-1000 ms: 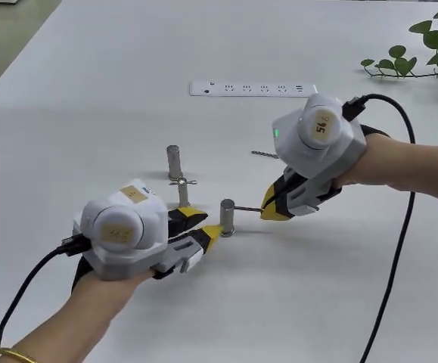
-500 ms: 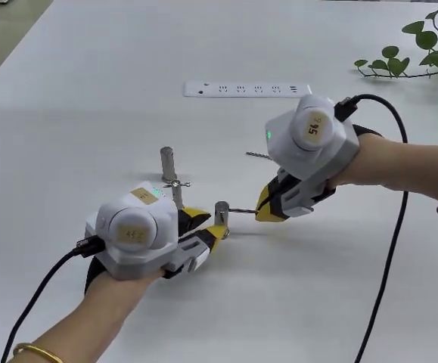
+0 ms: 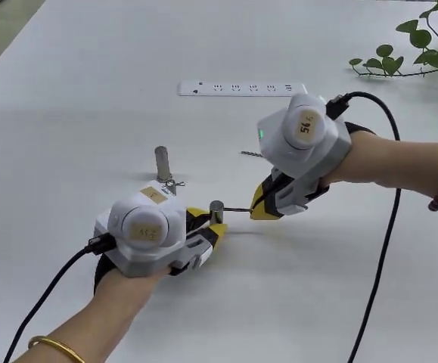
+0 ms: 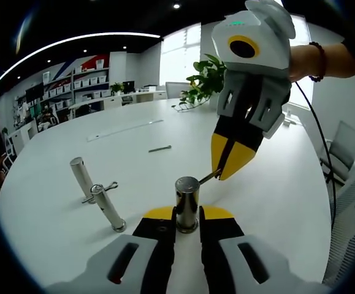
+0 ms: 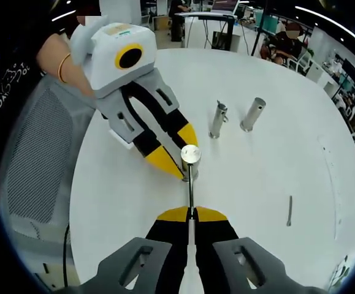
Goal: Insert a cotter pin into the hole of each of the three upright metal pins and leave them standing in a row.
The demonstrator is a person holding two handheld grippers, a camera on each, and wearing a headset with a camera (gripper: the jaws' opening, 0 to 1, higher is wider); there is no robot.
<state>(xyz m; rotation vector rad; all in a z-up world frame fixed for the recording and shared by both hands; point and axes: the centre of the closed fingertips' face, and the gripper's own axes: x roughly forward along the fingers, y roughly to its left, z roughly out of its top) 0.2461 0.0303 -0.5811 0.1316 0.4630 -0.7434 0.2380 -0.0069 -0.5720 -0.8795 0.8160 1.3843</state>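
Near pin (image 4: 187, 202) stands upright on the table (image 3: 294, 287), clamped low on its body between the left gripper (image 4: 187, 214) jaws. Right gripper (image 5: 190, 213) is pinched on a cotter pin (image 5: 190, 193) by its tail. The shank runs straight off the jaw tips to the pin's side just under the top. Tip touches there, can't tell if it's in the hole.

Right gripper view gives that line-up end-on. Left gripper view gives it side-on, shank slanting in from the right. Head view has the second pin (image 4: 108, 208) half hidden behind the left gripper. Left gripper view shows it whole, ahead-left of the jaws, with a fitted cotter (image 4: 100, 191) across it. Third pin (image 4: 81, 176) is bare, just beyond.

Count — three pins, three cotters: one held, one fitted, one loose cotter (image 3: 250, 154) lying beyond the right gripper.
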